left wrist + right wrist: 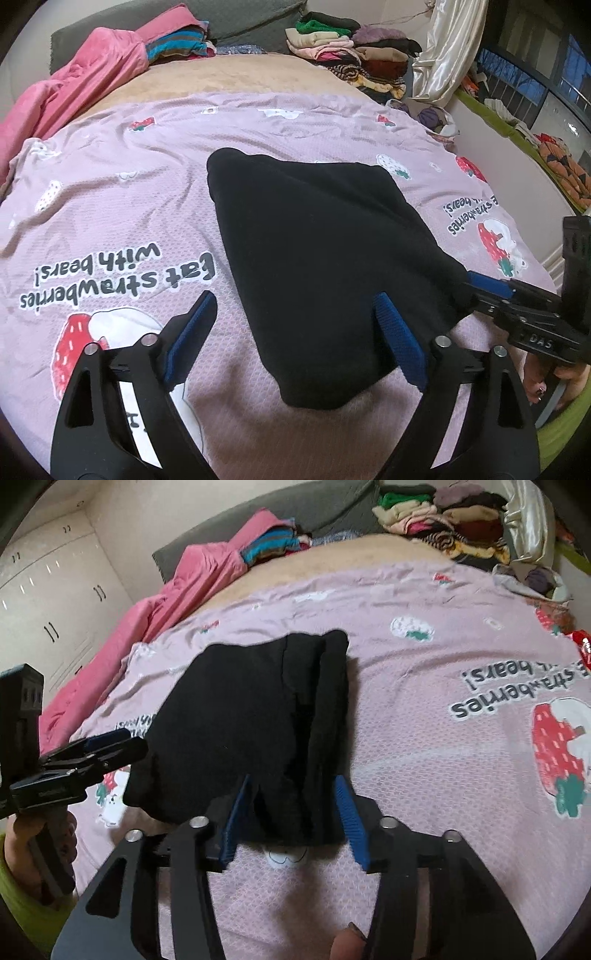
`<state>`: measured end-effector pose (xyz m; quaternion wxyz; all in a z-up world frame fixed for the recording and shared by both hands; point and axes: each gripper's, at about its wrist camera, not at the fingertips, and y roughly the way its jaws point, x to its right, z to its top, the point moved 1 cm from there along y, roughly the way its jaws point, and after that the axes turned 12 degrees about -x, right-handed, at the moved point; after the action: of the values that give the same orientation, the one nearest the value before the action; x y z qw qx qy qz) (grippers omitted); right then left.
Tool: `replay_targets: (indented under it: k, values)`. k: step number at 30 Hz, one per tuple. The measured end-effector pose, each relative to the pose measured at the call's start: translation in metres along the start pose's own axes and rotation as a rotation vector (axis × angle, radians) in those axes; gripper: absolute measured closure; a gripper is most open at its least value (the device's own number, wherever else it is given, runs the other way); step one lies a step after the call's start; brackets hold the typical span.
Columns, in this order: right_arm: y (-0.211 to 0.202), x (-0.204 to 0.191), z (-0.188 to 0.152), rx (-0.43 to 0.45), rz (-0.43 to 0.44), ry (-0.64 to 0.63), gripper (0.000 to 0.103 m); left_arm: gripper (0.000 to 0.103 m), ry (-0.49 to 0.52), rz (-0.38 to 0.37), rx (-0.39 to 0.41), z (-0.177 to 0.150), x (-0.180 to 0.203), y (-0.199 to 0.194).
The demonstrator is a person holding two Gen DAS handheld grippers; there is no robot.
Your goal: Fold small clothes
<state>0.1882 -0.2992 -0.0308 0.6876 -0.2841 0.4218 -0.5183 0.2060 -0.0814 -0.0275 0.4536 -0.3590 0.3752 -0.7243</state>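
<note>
A black folded garment (317, 251) lies on the lilac strawberry-print bed cover (110, 192). My left gripper (295, 332) stands open wide over the garment's near end. Its left pad (195, 325) is clear of the cloth and its right pad (395, 343) is at the cloth's edge. In the right wrist view the same garment (251, 716) reaches down between the blue pads of my right gripper (293, 812), which is open, with a folded edge between the pads. The right gripper (471, 280) shows at the garment's right side, and the left gripper (135, 742) at its left side.
Stacks of folded clothes (354, 51) sit at the far right of the bed, and a pink blanket (74, 92) with striped clothes (177, 44) at the far left. A grey headboard cushion (325, 506) runs behind. White wardrobe doors (55, 590) stand left, a curtain (447, 44) right.
</note>
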Motion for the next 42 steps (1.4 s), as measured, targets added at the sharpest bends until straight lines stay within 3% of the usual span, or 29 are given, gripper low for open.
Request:
replay_targets:
  k: [3, 6, 11, 27, 32, 42]
  values:
    - [-0.012, -0.004, -0.003, 0.036, -0.028, -0.009, 0.037, 0.016, -0.001, 0.003, 0.01, -0.001, 0.001, -0.006]
    - [-0.023, -0.008, -0.007, 0.065, -0.055, -0.017, 0.035, 0.012, 0.001, 0.006, 0.021, -0.004, 0.004, -0.013]
    - [-0.044, -0.02, -0.013, 0.123, -0.088, -0.036, 0.018, 0.01, 0.005, 0.018, 0.038, -0.01, 0.008, -0.026]
    - [-0.096, -0.064, -0.04, 0.273, -0.167, -0.096, 0.006, 0.01, 0.029, 0.044, 0.138, -0.04, 0.018, -0.082]
    - [-0.114, -0.08, -0.064, 0.348, -0.212, -0.11, 0.004, 0.009, 0.046, 0.058, 0.19, -0.064, 0.022, -0.103]
    - [-0.113, -0.09, -0.114, 0.358, -0.243, -0.12, 0.004, 0.009, 0.023, 0.08, 0.207, -0.118, 0.016, -0.109]
